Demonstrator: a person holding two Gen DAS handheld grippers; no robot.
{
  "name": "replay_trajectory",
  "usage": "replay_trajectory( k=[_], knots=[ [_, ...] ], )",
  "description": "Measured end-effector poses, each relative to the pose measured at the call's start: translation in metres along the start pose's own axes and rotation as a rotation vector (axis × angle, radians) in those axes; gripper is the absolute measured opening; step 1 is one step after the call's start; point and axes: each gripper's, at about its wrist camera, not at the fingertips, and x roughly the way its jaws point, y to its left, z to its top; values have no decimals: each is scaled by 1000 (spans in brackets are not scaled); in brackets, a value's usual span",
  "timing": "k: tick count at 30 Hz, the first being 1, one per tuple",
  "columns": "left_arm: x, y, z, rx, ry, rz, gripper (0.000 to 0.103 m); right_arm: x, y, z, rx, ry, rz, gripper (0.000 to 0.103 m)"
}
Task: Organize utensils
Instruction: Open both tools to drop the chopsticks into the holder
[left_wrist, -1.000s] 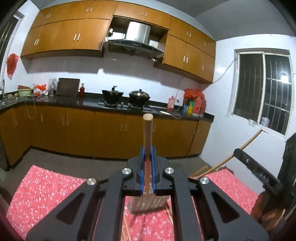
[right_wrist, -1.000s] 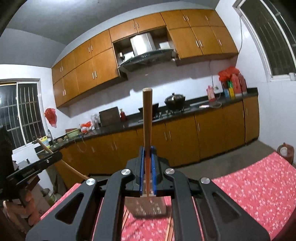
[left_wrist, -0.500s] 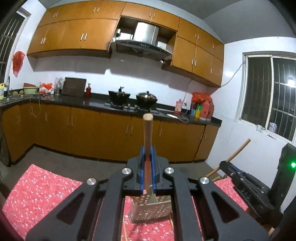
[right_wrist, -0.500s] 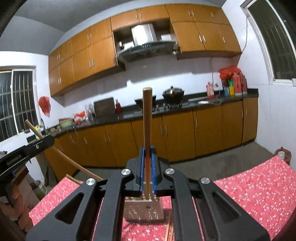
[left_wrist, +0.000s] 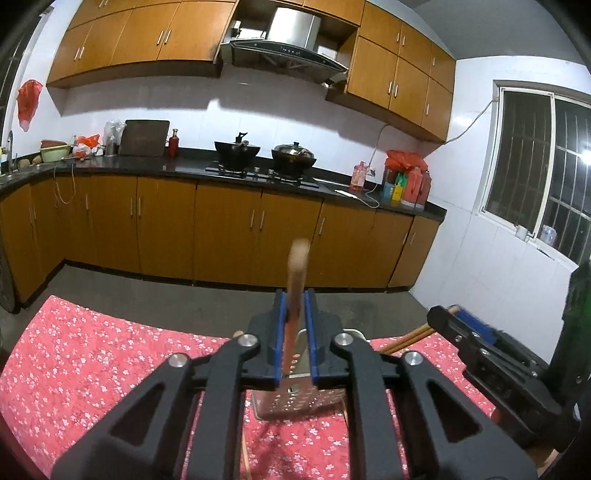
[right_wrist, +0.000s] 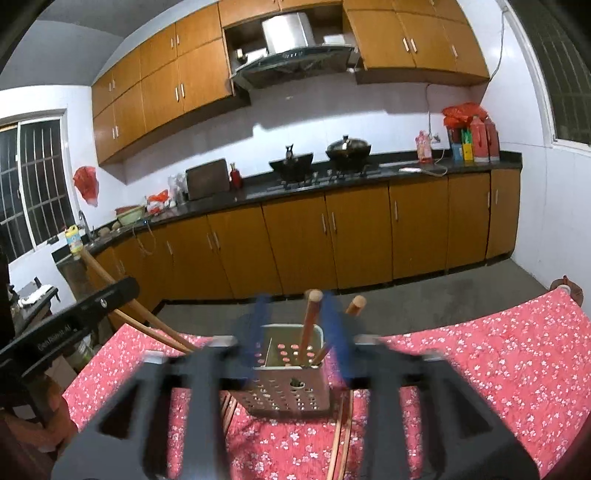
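Observation:
A perforated metal utensil holder (right_wrist: 288, 373) stands on the red flowered tablecloth (right_wrist: 480, 369); it also shows in the left wrist view (left_wrist: 299, 398). My left gripper (left_wrist: 295, 332) has its jaws slightly apart around a wooden chopstick (left_wrist: 297, 269) that stands above the holder. My right gripper (right_wrist: 295, 332) is open and blurred, and two wooden chopsticks (right_wrist: 308, 325) stand in the holder in front of it. The left gripper with its chopstick shows at the left of the right wrist view (right_wrist: 74, 325).
Loose chopsticks (right_wrist: 338, 435) lie on the cloth beside the holder. The right gripper body (left_wrist: 491, 365) is close on the right in the left wrist view. Kitchen cabinets (left_wrist: 229, 225) and counter stand behind, across a grey floor.
My right gripper opened and let its chopstick go into the holder. My left gripper lowered toward the holder, its jaws loosened and its chopstick tilted and blurred.

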Motion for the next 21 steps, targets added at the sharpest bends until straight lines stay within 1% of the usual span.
replay_trajectory(
  k=[4, 7, 10, 12, 14, 15, 16, 17, 18, 19, 20, 21],
  knots=[
    [-12, 2, 3, -19, -22, -12, 19, -19, -2, 8, -7, -46, 2, 51],
    [-31, 9, 3, -37, -47, -19, 21, -36, -10, 8, -5, -75, -17, 51],
    [-53, 21, -3, -46, -67, 2, 24, -49, -23, -1, 4, -77, -50, 51],
    [-63, 32, -13, -57, -61, 29, 25, -53, -34, -12, 8, -51, -86, 51],
    [-66, 43, -26, -59, -41, 62, 28, -50, -49, -29, 10, 3, -138, 51],
    [-65, 51, -38, -54, -15, 97, 29, -46, -56, -37, 16, 36, -152, 51],
    [-62, 56, -44, -52, 6, 111, 29, -40, -64, -49, 27, 85, -169, 51],
    [-58, 62, -55, -54, 38, 126, 29, -33, -71, -61, 40, 133, -184, 51],
    [-51, 70, -68, -60, 87, 146, 29, -27, -77, -71, 51, 179, -192, 51],
    [-46, 74, -78, -64, 119, 158, 29, -18, -82, -86, 66, 242, -188, 50],
    [-38, 81, -94, -70, 171, 174, 29, -13, -84, -97, 74, 284, -181, 49],
    [-32, 86, -105, -76, 209, 180, 29, -8, -85, -108, 81, 324, -170, 44]
  ],
)
